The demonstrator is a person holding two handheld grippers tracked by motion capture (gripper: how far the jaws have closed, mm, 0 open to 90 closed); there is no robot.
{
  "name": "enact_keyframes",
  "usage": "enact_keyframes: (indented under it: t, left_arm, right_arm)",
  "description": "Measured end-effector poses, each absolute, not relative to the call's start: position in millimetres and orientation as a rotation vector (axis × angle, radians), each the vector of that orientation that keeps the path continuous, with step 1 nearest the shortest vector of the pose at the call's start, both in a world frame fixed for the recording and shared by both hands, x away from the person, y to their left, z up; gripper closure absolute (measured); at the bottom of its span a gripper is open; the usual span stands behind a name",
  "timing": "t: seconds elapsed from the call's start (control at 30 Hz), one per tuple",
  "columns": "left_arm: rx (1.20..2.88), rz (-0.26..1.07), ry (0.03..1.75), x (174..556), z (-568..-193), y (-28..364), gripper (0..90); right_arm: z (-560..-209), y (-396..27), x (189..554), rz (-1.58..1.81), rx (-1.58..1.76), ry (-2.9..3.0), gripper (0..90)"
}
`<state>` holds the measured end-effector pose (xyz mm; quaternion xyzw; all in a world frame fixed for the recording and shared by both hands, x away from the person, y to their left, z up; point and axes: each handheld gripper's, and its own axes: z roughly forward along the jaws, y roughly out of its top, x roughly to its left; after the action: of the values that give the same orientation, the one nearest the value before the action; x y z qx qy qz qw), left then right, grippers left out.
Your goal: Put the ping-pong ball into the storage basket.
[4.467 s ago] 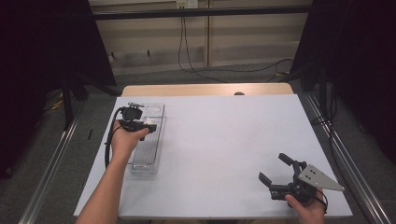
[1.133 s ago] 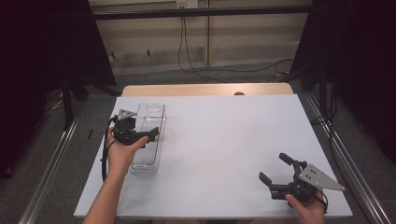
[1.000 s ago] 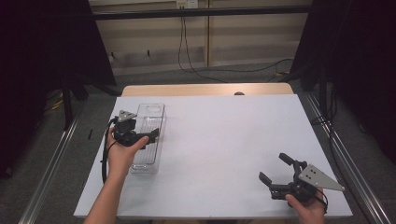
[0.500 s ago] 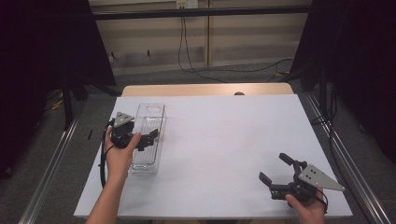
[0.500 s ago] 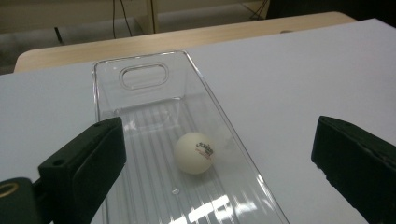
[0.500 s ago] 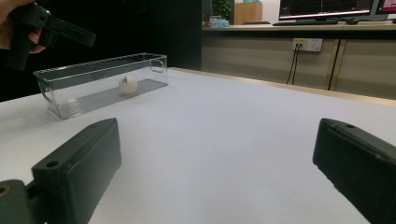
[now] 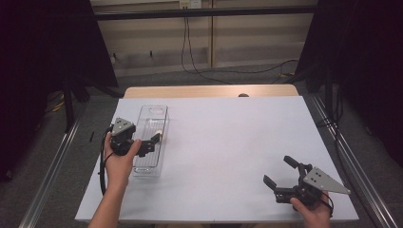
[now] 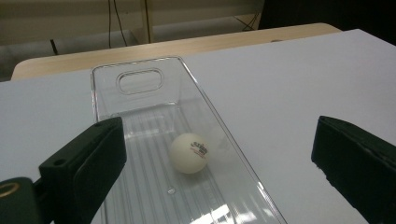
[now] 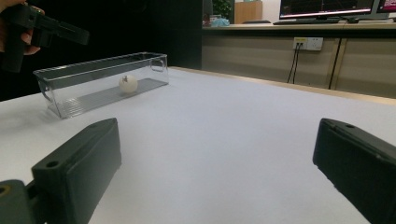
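Nearest to us, at the front right corner of the white table (image 7: 228,142), our right gripper (image 7: 281,178) rests low in our right hand (image 7: 311,213), its grey three-cornered plate pointing toward the table's right edge. Its jaws stand wide apart and hold nothing; in the right gripper view they frame bare white table with nothing between them.

Farther in on the left side, our left hand (image 7: 119,159) holds the left gripper (image 7: 154,140) above the clear plastic bin (image 7: 142,164). Its jaws are also spread wide and grip nothing. In the left gripper view one jaw sits over the bin's near left part and the other over the bare table to the bin's right, so the bin's right wall runs between them. The black cable loops down beside our left forearm.

The bin is a long, narrow, see-through container with a ribbed floor and a handle cutout in its far end wall. It lies lengthwise, running away from us, near the table's left edge. Inside it the white ping-pong ball (image 8: 188,152) rests on the floor, about midway along and close to the right wall, with a small printed mark facing the left gripper. The ball lies free, below the open jaws and untouched by them.

Beyond the white sheet a strip of wooden tabletop (image 7: 209,90) shows at the far edge.
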<state>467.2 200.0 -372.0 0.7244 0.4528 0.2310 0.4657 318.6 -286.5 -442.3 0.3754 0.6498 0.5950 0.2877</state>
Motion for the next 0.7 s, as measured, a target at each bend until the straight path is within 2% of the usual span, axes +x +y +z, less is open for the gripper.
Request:
enact_keyframes:
  t: [0.7]
  left_arm:
    - [1.732, 0.558, 1.083, 453.6, -377.2, 208.7, 3.4]
  right_arm:
    - [-442.2, -287.0, 318.2, 1.584, 1.006, 1.737, 0.7]
